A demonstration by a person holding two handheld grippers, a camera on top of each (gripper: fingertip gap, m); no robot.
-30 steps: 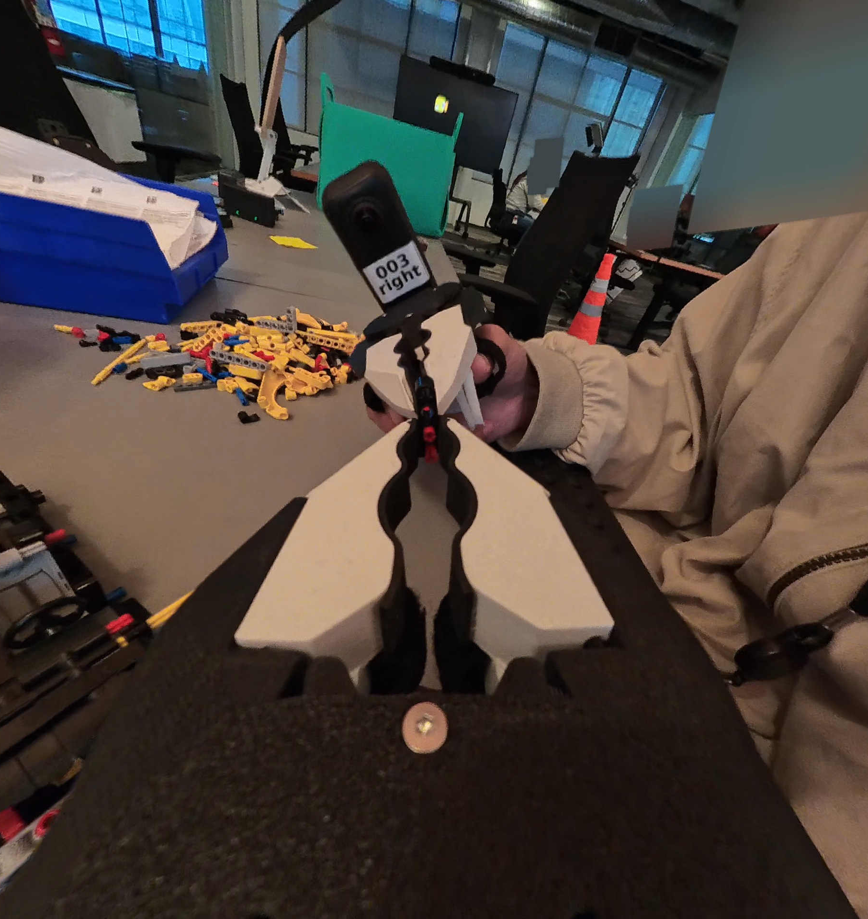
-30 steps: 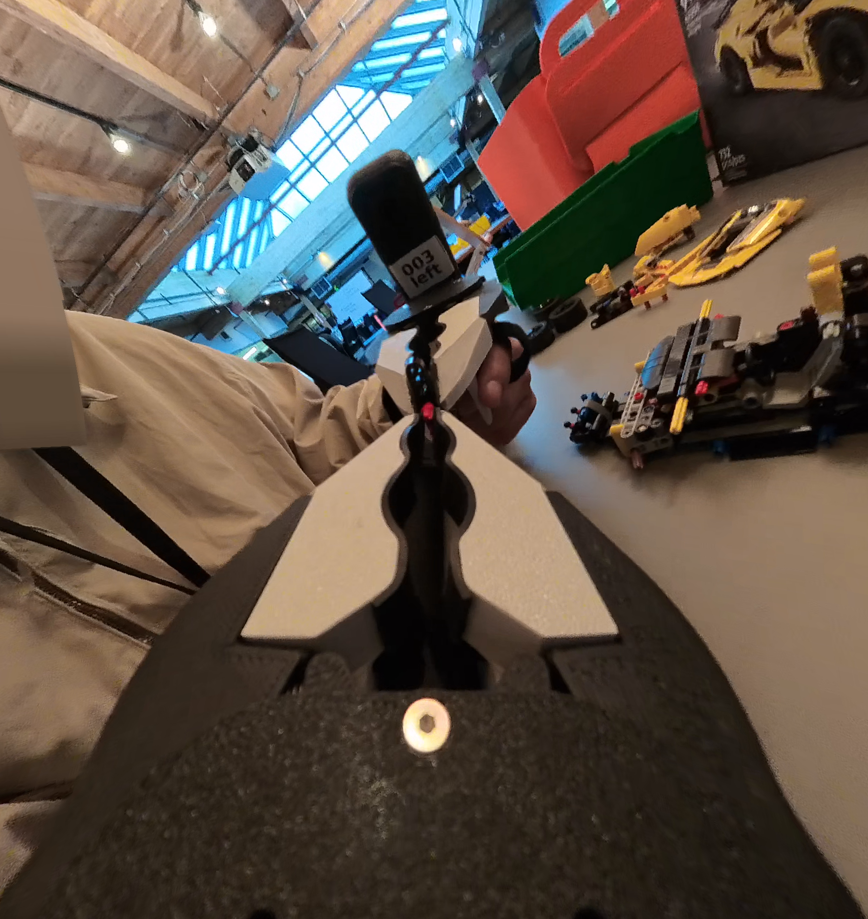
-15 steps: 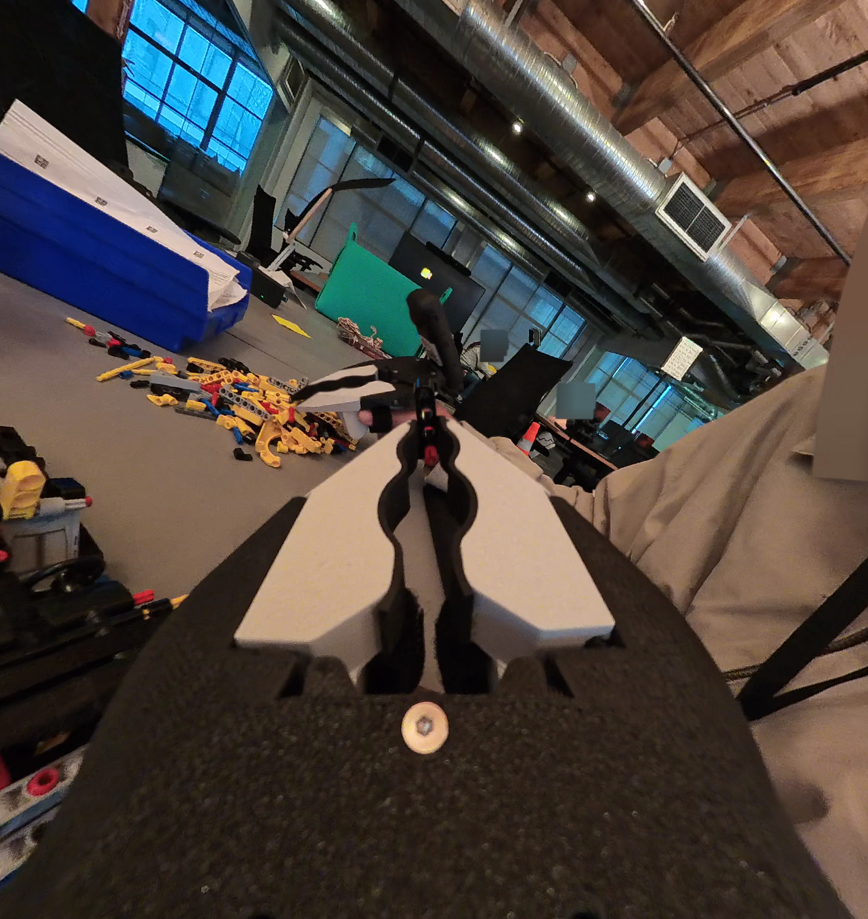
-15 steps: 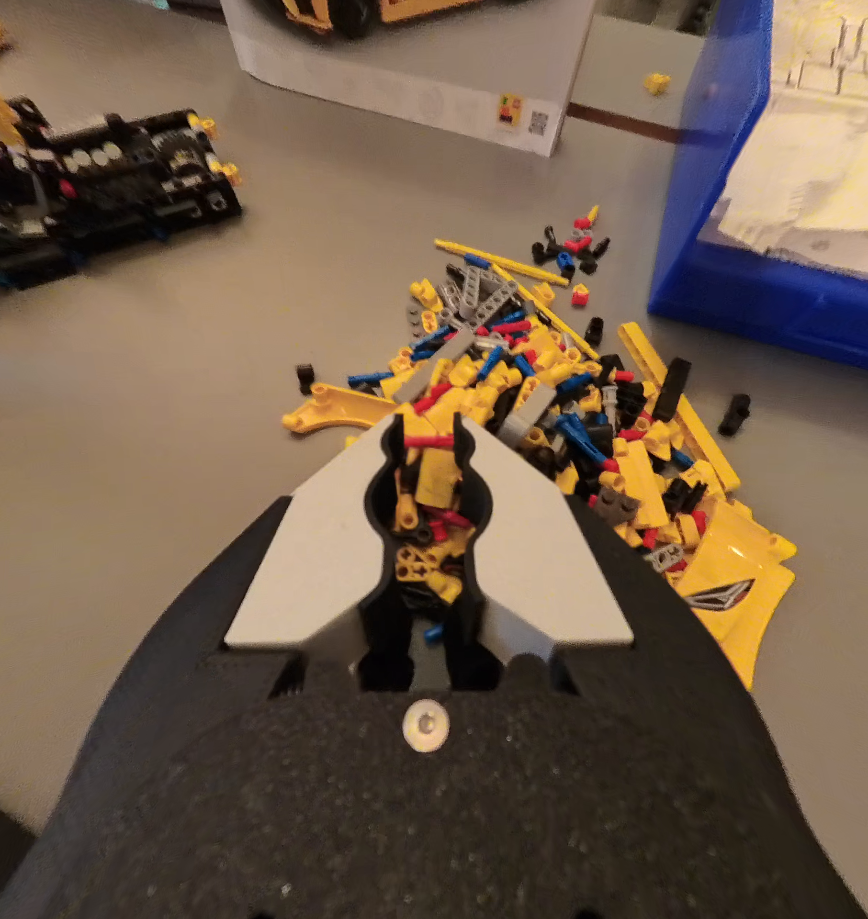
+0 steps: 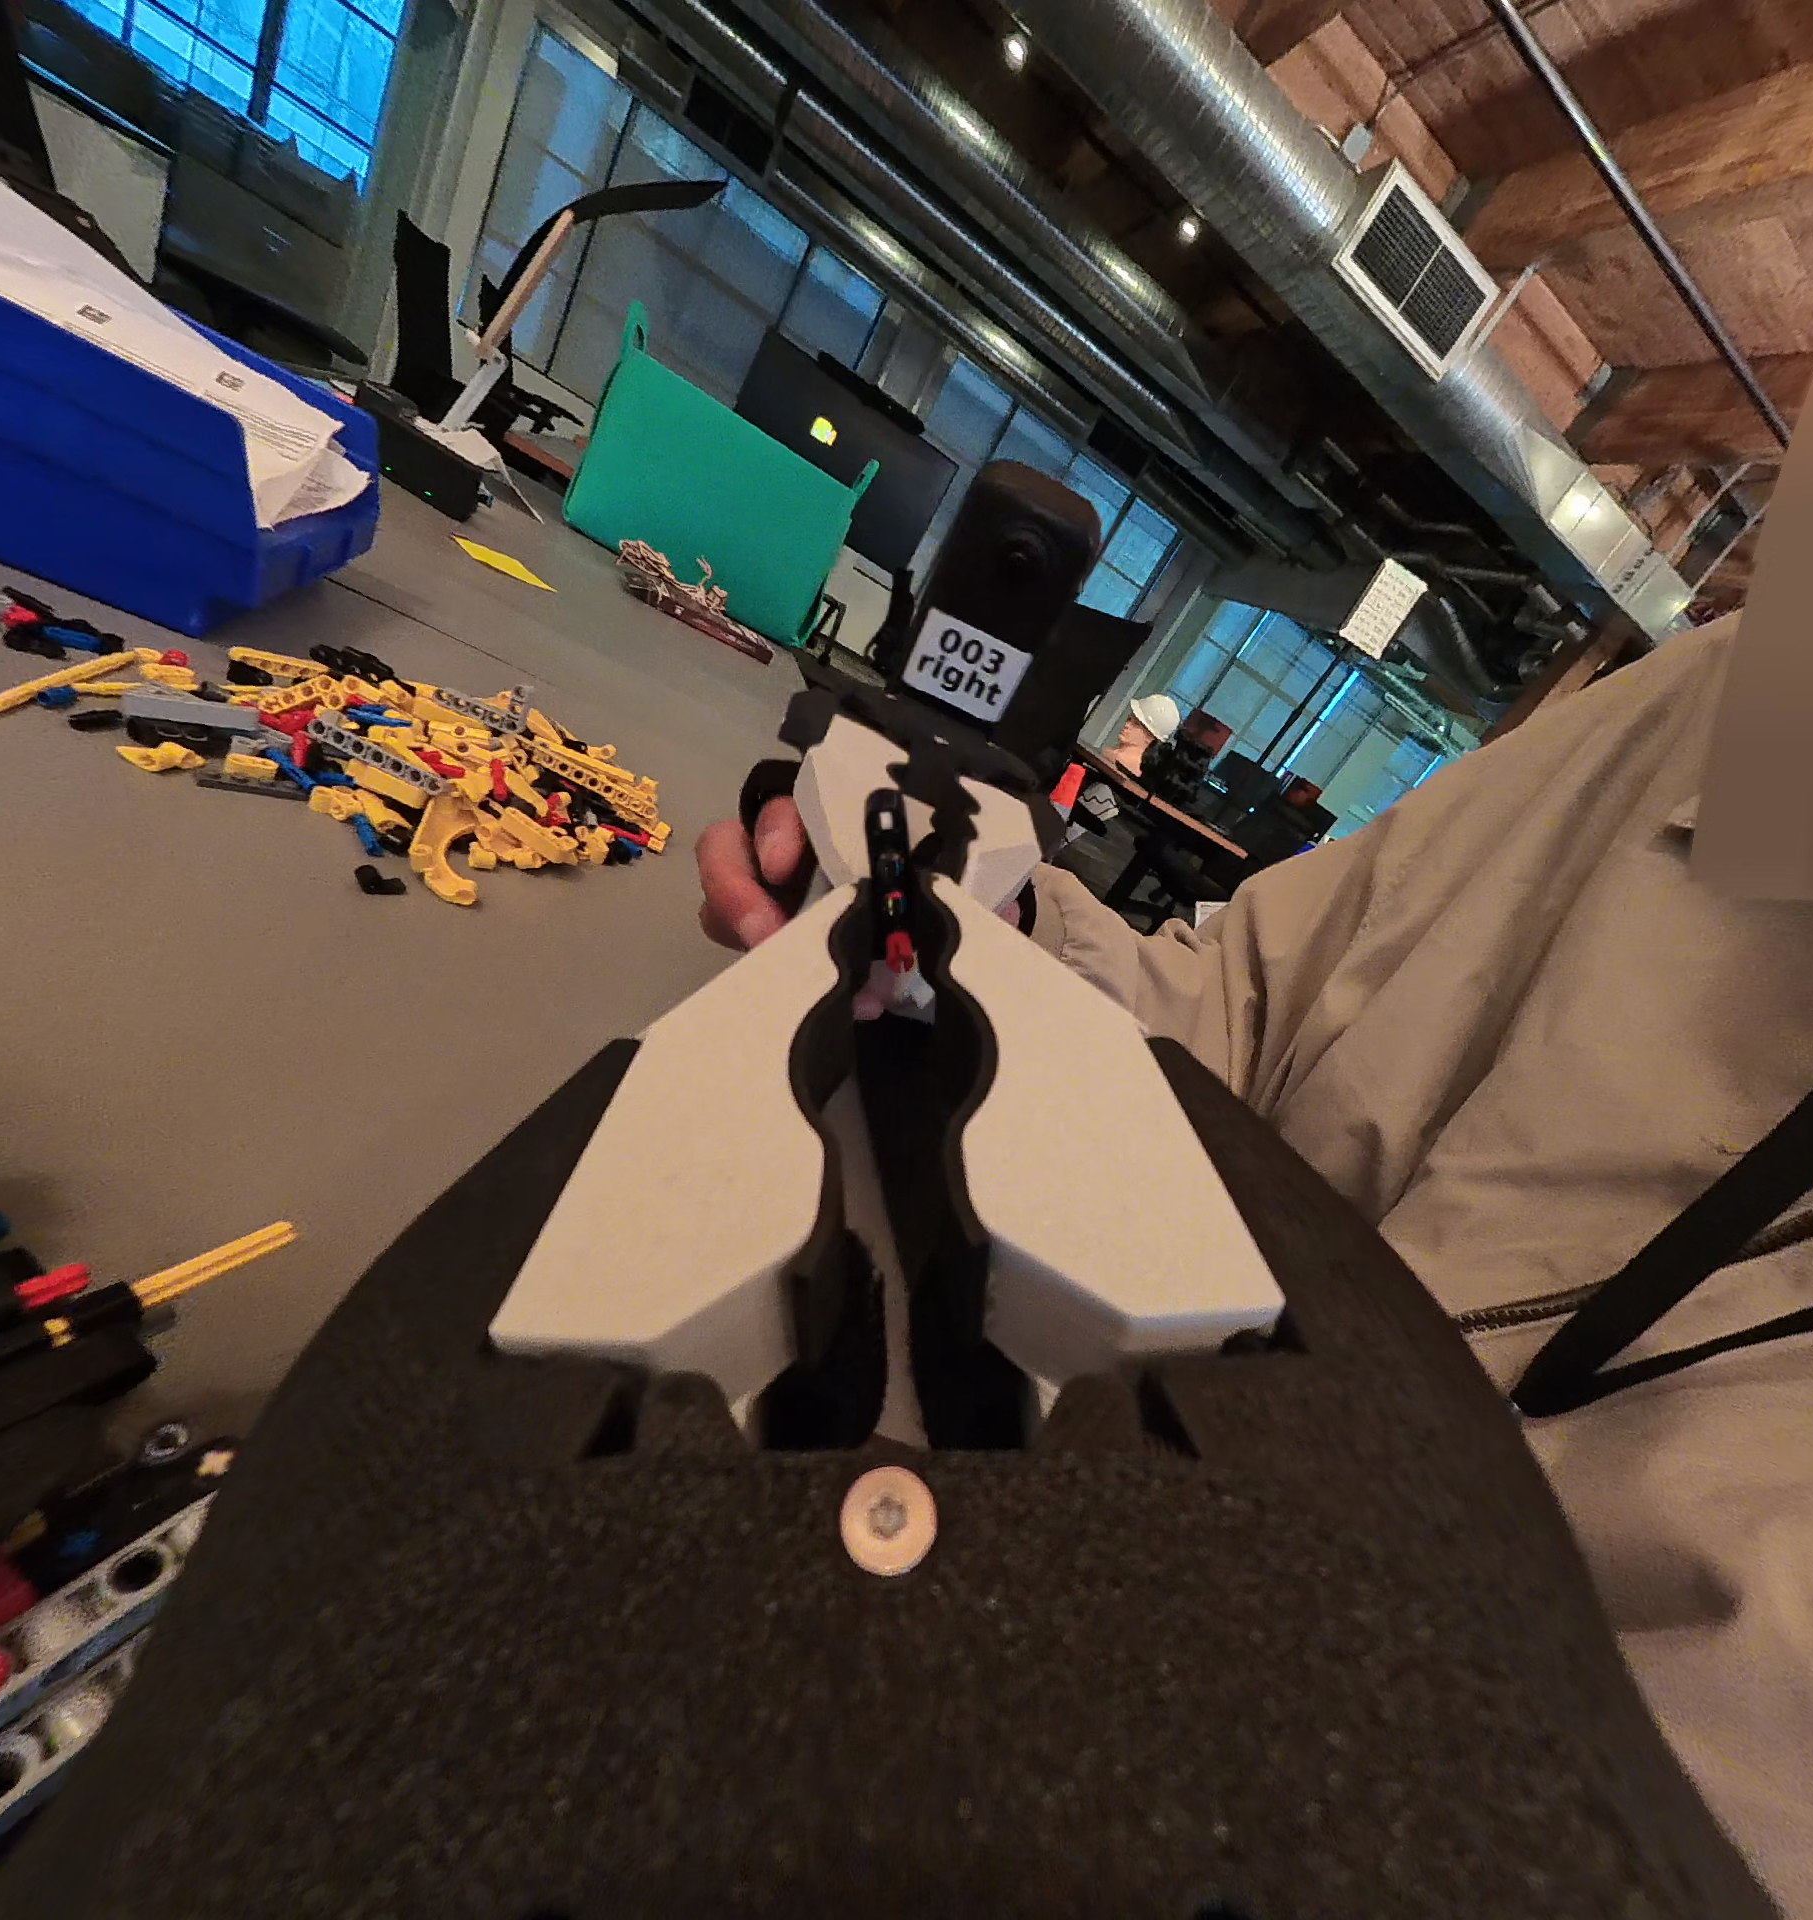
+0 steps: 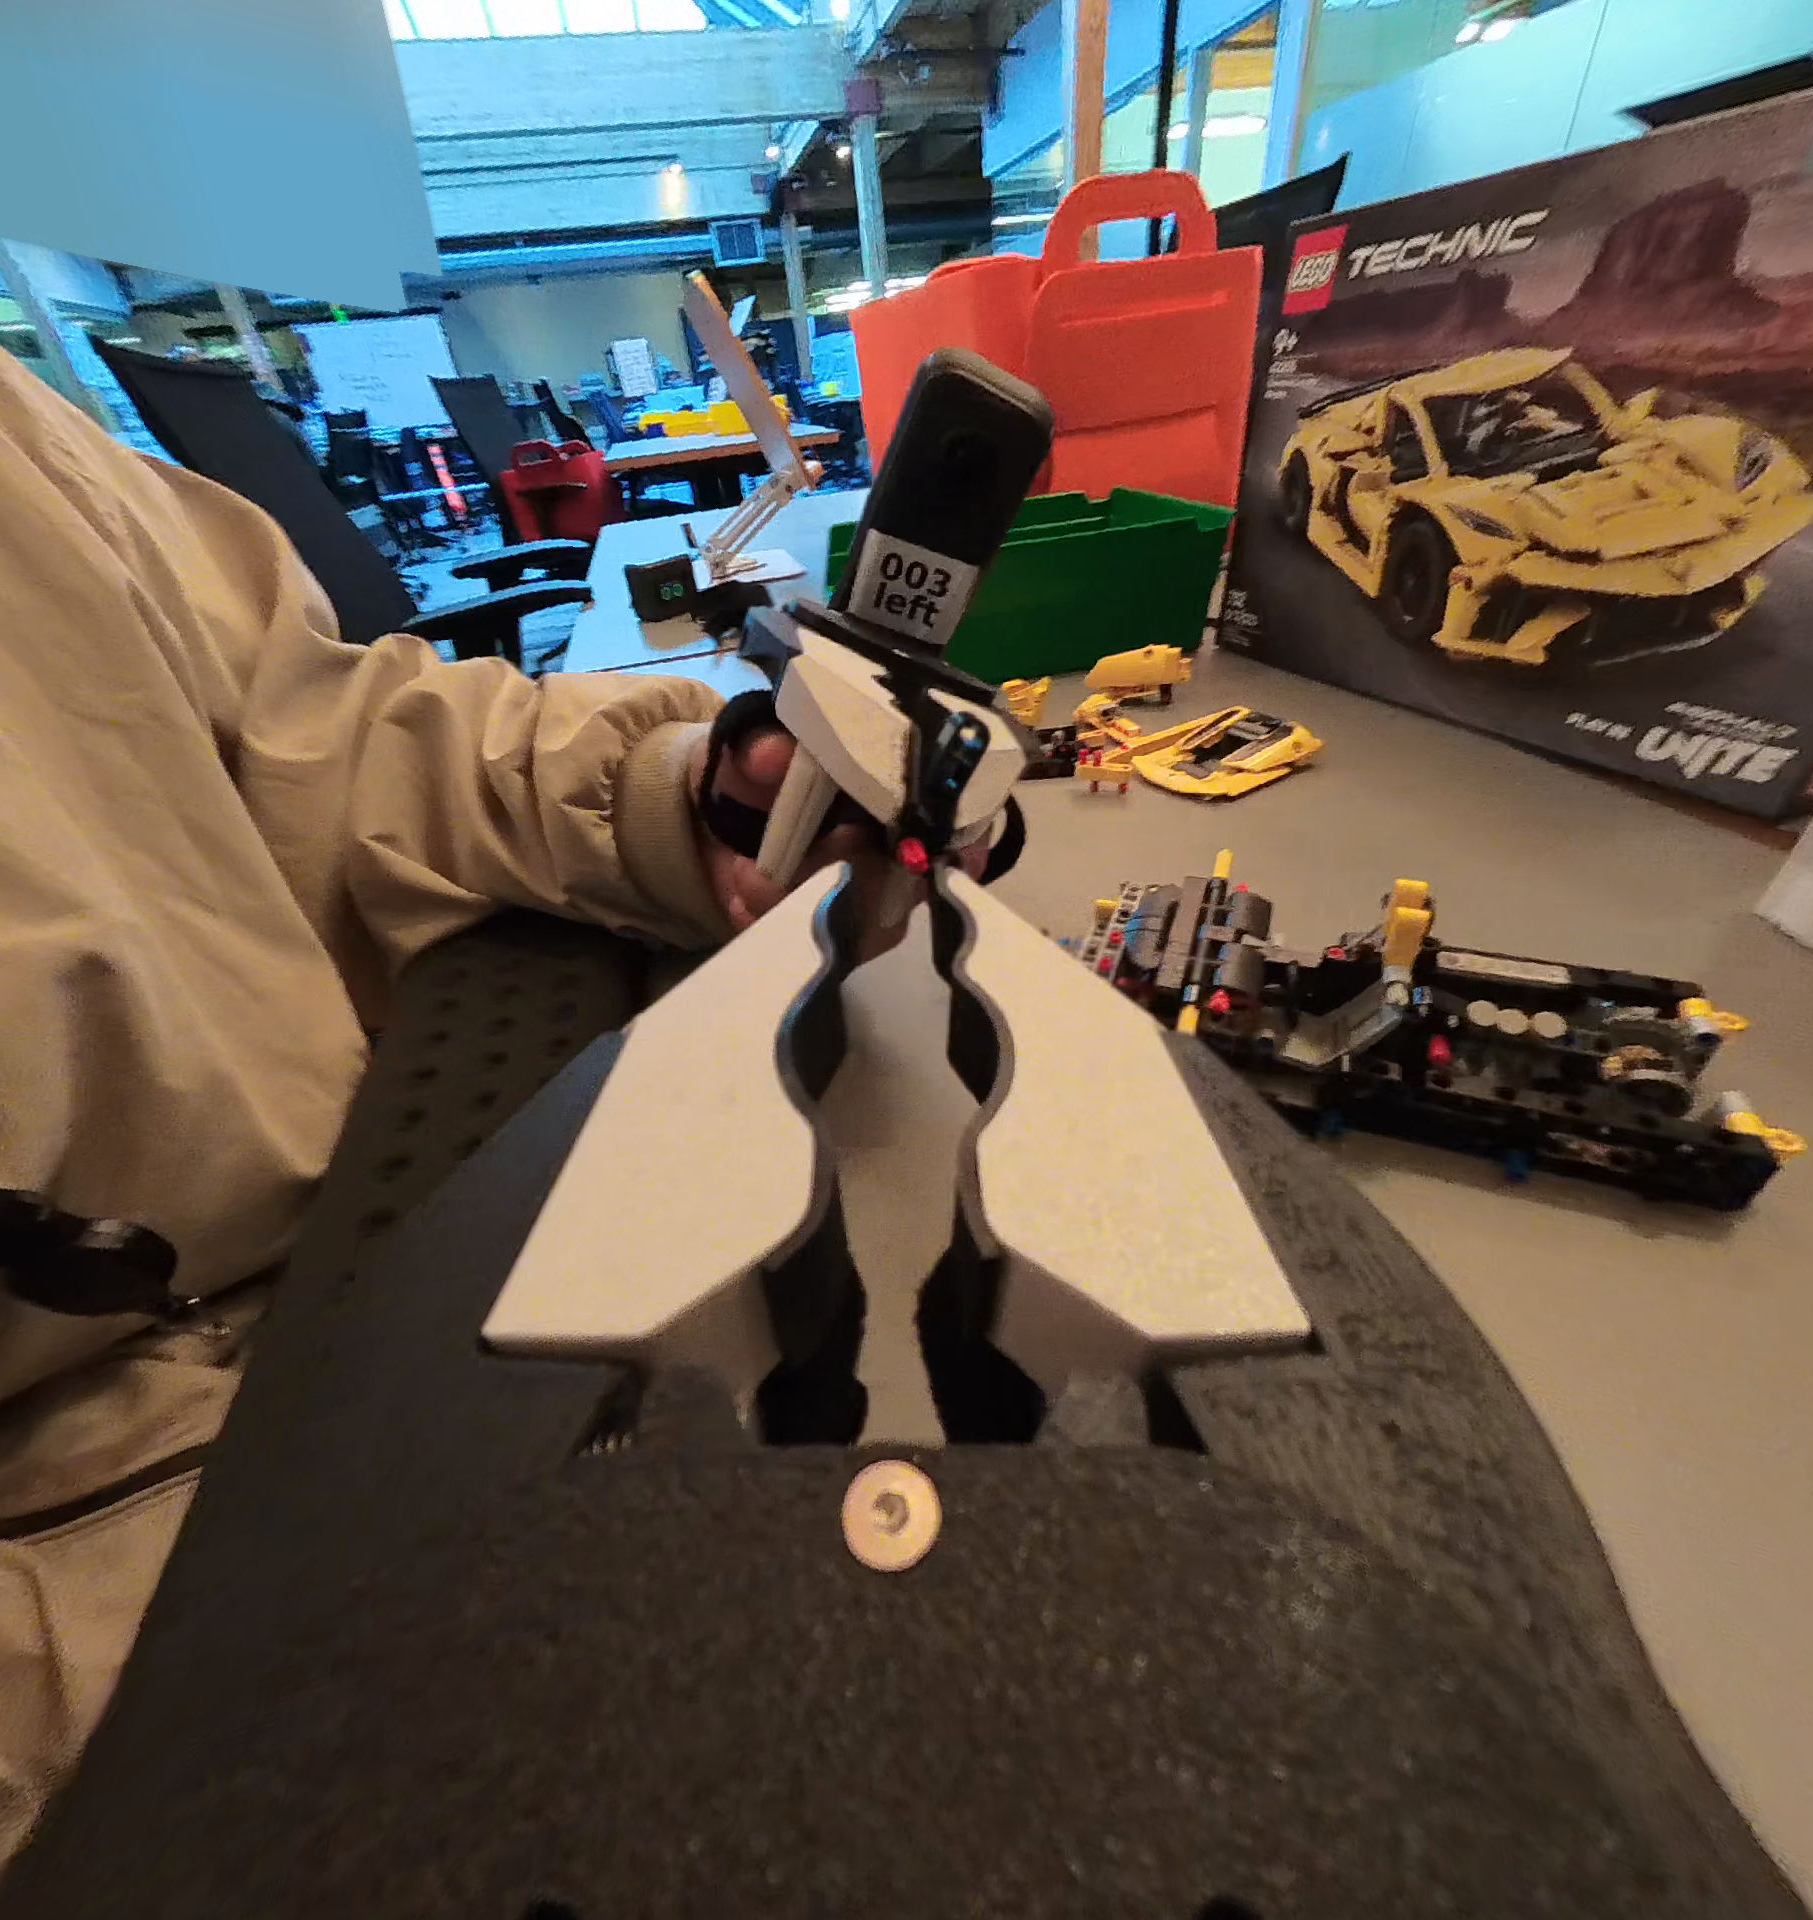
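Your left gripper (image 5: 894,904) has its jaws closed on a slim black building piece (image 5: 884,842) that carries a red pin (image 5: 895,943) at its near end and a blue pin further along; the piece is held in the air above the worktop (image 5: 258,1018). Your right gripper (image 6: 891,883) faces it tip to tip, jaws parted and holding nothing, with the red pin just beyond the gap between them. Your left hand (image 6: 751,831), in a beige sleeve (image 6: 414,758), wraps the left gripper's handle. To the right of the right gripper, a partly built black chassis (image 6: 1453,1049) lies flat on the worktop, and beyond it sit loose yellow body panels (image 6: 1203,743). Further back on the worktop stand a green bin (image 6: 1089,582), an orange bag (image 6: 1110,343) and a large box (image 6: 1536,499) showing a yellow car. In the left wrist view, a pile of loose yellow, black, red and blue pieces (image 5: 414,769) is spread across the worktop left of the grippers, well apart from them, with a blue bin (image 5: 154,488) of papers beyond it.
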